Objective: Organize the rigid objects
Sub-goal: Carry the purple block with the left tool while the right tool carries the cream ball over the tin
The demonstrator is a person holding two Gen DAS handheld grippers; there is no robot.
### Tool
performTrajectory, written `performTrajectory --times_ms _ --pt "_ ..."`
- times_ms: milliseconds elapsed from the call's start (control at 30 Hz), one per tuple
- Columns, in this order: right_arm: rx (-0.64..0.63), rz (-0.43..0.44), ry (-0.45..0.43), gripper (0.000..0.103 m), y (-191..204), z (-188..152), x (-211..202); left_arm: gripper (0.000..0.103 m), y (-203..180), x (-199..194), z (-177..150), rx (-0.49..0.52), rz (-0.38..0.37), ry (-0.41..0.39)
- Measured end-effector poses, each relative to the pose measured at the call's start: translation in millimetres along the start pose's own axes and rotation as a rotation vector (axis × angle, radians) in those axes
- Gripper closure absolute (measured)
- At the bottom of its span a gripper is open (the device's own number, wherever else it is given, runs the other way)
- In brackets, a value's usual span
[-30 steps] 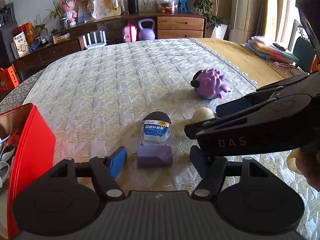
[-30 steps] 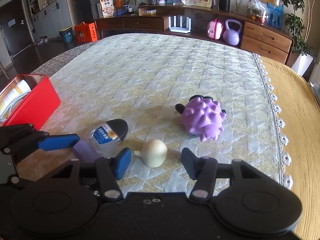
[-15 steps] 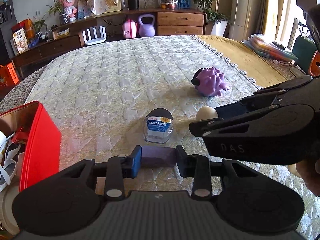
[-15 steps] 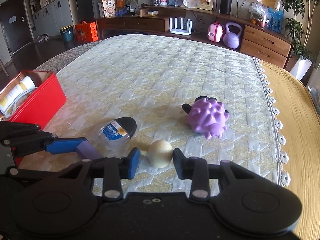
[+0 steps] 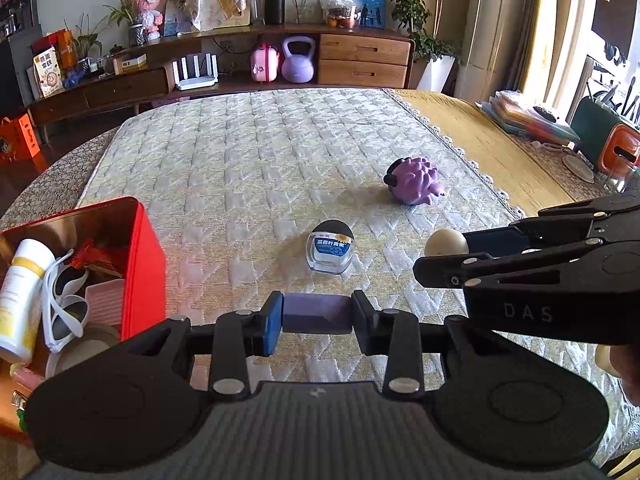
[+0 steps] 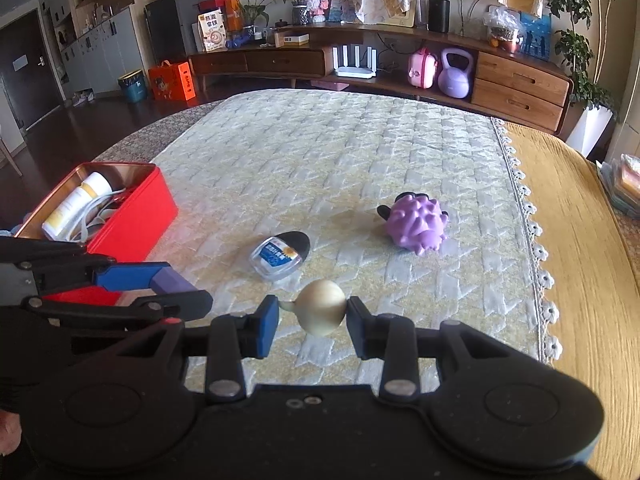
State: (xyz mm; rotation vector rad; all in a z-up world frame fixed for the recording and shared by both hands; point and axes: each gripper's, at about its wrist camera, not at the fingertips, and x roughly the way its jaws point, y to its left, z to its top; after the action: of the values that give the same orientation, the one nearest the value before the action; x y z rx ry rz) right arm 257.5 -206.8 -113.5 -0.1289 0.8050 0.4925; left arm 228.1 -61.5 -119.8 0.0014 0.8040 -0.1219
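My left gripper is shut on a purple block and holds it above the quilted cloth; it also shows in the right wrist view. My right gripper is shut on a cream onion-shaped ball, lifted off the cloth; the ball also shows in the left wrist view. A clear jar with a black lid and blue label lies on its side on the cloth. A purple spiky toy sits farther right.
An open red tin stands at the left and holds a white bottle, white sunglasses and other items. A yellow tablecloth with a lace edge lies at the right. A sideboard stands behind.
Both grippers have closed on their objects and lifted them: the left on the purple block, the right on the cream ball. Both views have risen and pulled back from the cloth.
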Motion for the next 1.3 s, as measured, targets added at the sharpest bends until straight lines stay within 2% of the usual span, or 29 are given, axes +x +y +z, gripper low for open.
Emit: performTrajectory --times_ms 400,633,933,1300 --pt "-0.004 0.036 -0.054 0.067 38.6 6.0 -41.5 0.068 24.8 -52.3 -5.4 -0.031 0.013 -0.030" --pt "-0.035 0.079 -0.078 0.067 68.6 12.5 -55.8 0.068 54.2 -76.5 -11.3 -0.075 0.031 -0.040" --pt "-0.099 0.125 -0.080 0.067 107.8 19.9 -59.9 0.068 96.6 -98.4 -22.1 -0.136 0.065 -0.046" --pt "-0.192 0.154 -0.051 0.067 154.9 30.2 -40.5 0.068 148.3 -107.6 -33.6 -0.216 0.104 -0.054"
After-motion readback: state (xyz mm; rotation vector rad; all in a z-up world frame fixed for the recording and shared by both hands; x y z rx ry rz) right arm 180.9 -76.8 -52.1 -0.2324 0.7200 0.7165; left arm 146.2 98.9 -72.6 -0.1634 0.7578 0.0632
